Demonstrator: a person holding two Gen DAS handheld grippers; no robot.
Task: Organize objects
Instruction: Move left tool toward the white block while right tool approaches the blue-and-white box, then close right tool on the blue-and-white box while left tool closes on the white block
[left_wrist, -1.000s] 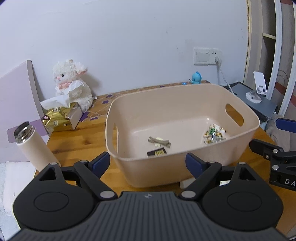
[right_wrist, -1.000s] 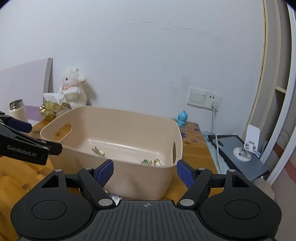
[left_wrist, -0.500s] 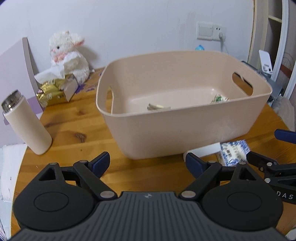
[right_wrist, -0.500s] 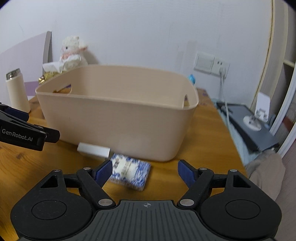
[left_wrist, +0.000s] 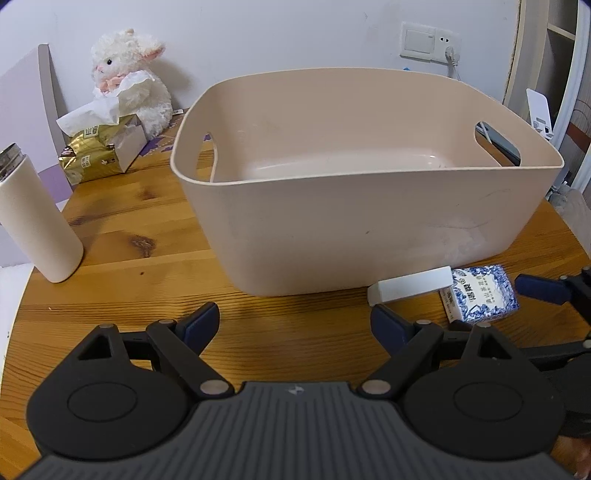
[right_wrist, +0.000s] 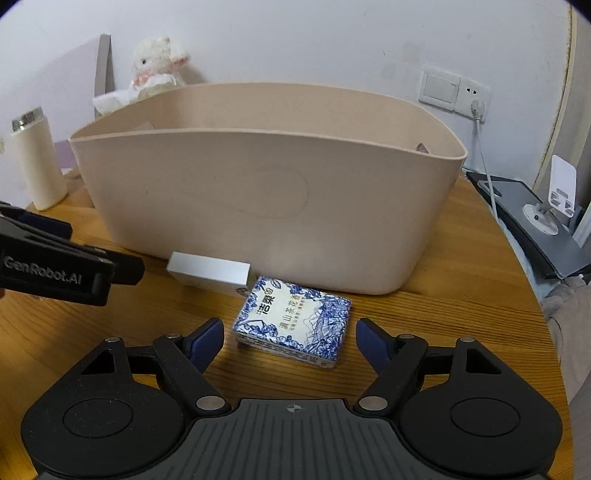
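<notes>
A beige plastic bin (left_wrist: 369, 221) (right_wrist: 266, 206) stands on the wooden table (left_wrist: 155, 258). Against its near wall lie a flat white box (left_wrist: 410, 285) (right_wrist: 208, 272) and a blue-and-white patterned tissue pack (left_wrist: 480, 293) (right_wrist: 293, 321). My right gripper (right_wrist: 290, 341) is open low over the table, its fingers either side of the tissue pack without touching it. My left gripper (left_wrist: 295, 325) is open and empty, in front of the bin, left of the white box. The bin's contents are hidden by its wall.
A cream bottle (left_wrist: 35, 221) (right_wrist: 35, 158) stands at the left. A gold tissue packet (left_wrist: 99, 153) and a white plush toy (left_wrist: 129, 77) sit at the back left by a lilac board. A grey device (right_wrist: 535, 225) with a white stand is off the table's right edge.
Both grippers have come down and back from above the bin to table height. The tissue pack and white box have come into view, and the right gripper now straddles the pack.
</notes>
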